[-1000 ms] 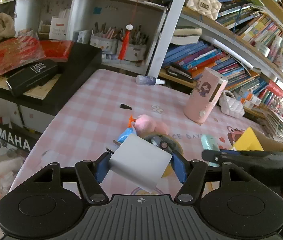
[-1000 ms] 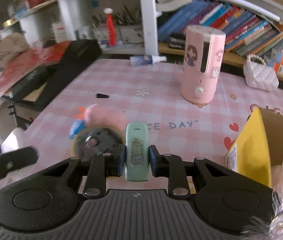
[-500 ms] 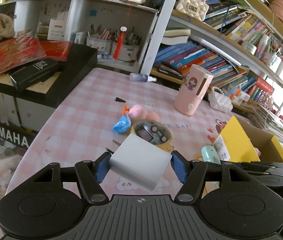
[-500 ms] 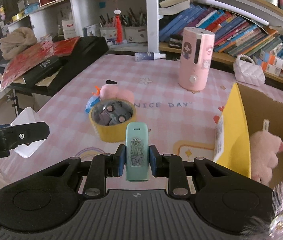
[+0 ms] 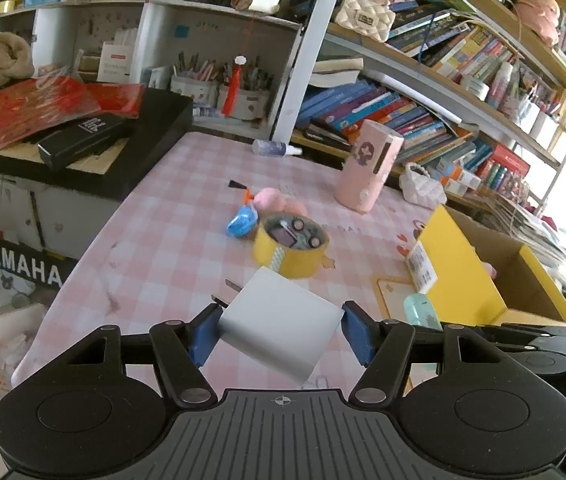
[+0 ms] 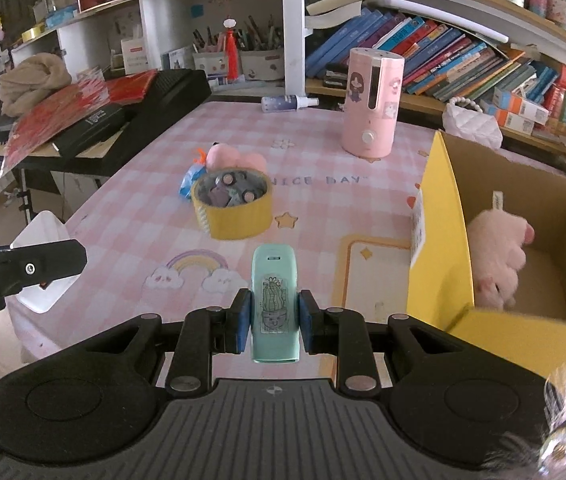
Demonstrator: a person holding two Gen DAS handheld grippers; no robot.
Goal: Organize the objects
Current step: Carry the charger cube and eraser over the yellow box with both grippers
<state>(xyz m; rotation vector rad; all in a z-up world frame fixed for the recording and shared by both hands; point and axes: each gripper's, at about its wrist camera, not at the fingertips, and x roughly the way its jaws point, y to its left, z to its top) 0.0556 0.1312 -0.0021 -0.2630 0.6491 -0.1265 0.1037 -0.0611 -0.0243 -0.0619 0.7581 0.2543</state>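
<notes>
My left gripper (image 5: 279, 330) is shut on a white plug adapter (image 5: 279, 328), tilted, its prongs pointing up-left, above the near table edge. My right gripper (image 6: 273, 314) is shut on a mint-green case (image 6: 274, 300) with a cactus sticker; the case also shows in the left wrist view (image 5: 419, 310). The left gripper (image 6: 23, 270) appears at the left of the right wrist view. A yellow cardboard box (image 6: 449, 232) (image 5: 459, 272) stands to the right with a pink plush (image 6: 499, 256) inside. A yellow tape roll (image 6: 233, 204) (image 5: 291, 246) holds small items.
On the pink checked tablecloth (image 6: 143, 184) lie a pink plush (image 6: 235, 158) and a blue toy (image 5: 241, 220) behind the roll, a pink humidifier (image 6: 373, 104), a spray bottle (image 6: 287, 101). A black keyboard (image 5: 83, 148) stands left; bookshelves (image 5: 423, 92) behind.
Both grippers have pulled back from the table's middle toward its near edge with their loads; the roll and plush look farther off, and the yellow box has come into fuller view at right.
</notes>
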